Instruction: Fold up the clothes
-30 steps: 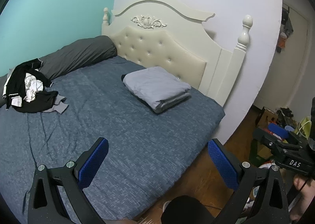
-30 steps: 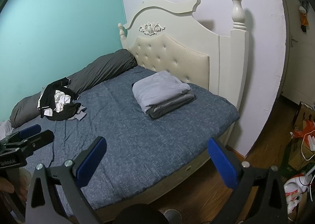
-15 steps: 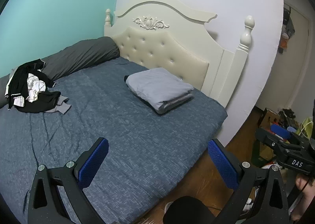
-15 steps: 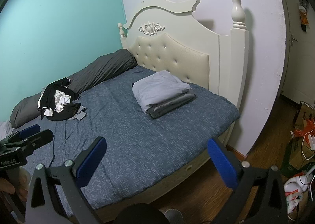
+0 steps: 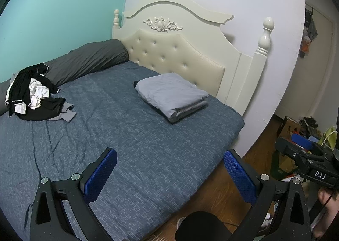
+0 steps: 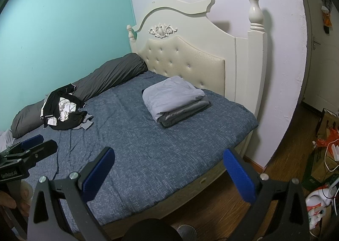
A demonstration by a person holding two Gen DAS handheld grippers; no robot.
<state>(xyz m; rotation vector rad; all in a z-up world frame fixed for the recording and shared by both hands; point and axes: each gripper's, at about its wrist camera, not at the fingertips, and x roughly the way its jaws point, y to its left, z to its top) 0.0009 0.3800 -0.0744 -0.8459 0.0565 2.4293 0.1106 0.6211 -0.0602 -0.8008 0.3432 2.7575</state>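
Left hand-held gripper (image 5: 169,169): jaws spread wide, empty, held over the near part of the bed (image 5: 148,145).
Right hand-held gripper (image 6: 168,167): likewise wide apart and empty, over the bed's near edge.
Clothes to fold: a tangled black-and-white clothes pile (image 5: 34,97) at the far left of the bed, well apart from both grippers.
Already folded: a grey folded stack (image 5: 171,95) near the headboard (image 5: 180,54).
Risk, tangle: pinching one layer likely drags the whole heap.
Risk, reach: the pile lies far off; a stretched grab may slip.
Writing: "DAS" on the right gripper's body in the left view; "GenRobot.AI" on the left gripper's body in the right view.
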